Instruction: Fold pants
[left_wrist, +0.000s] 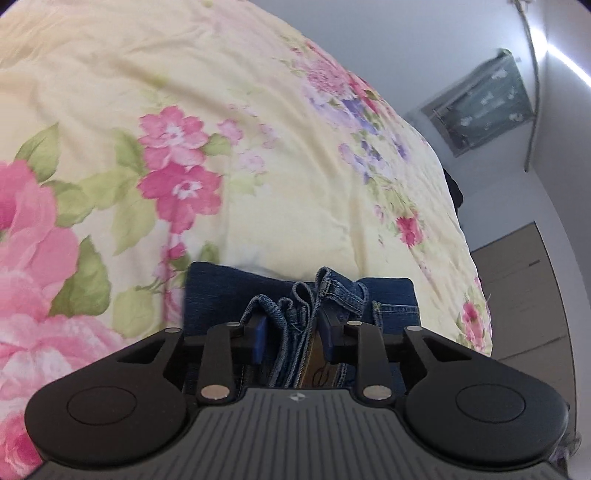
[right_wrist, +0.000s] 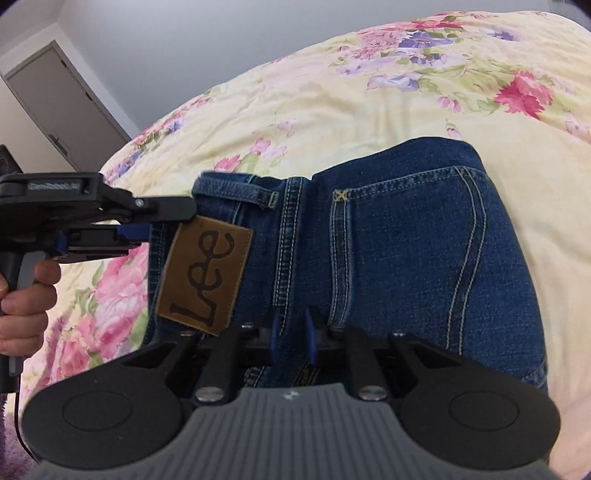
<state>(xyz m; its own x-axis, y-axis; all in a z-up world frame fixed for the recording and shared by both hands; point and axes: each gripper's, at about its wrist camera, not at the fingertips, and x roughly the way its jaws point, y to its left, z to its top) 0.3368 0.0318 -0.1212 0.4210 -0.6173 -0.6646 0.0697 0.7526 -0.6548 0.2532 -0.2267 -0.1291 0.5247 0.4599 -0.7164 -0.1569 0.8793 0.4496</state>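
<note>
Blue jeans (right_wrist: 406, 258) lie folded on a floral bedspread (right_wrist: 369, 110), back side up, with a brown leather patch (right_wrist: 207, 273) at the waistband. My right gripper (right_wrist: 292, 334) is shut on the denim at the centre back seam, just below the patch. In the left wrist view my left gripper (left_wrist: 292, 334) is shut on a bunched stack of waistband layers of the jeans (left_wrist: 391, 295). The right wrist view shows the left gripper (right_wrist: 162, 229) from the side, clamped on the waistband edge beside the patch, with a person's hand (right_wrist: 26, 295) on its handle.
The yellow bedspread (left_wrist: 258, 110) with pink and purple flowers stretches far beyond the jeans. A grey door (right_wrist: 55, 103) stands in the wall past the bed's far edge. A framed panel (left_wrist: 484, 103) and wooden flooring (left_wrist: 524, 288) show beyond the bed's right edge.
</note>
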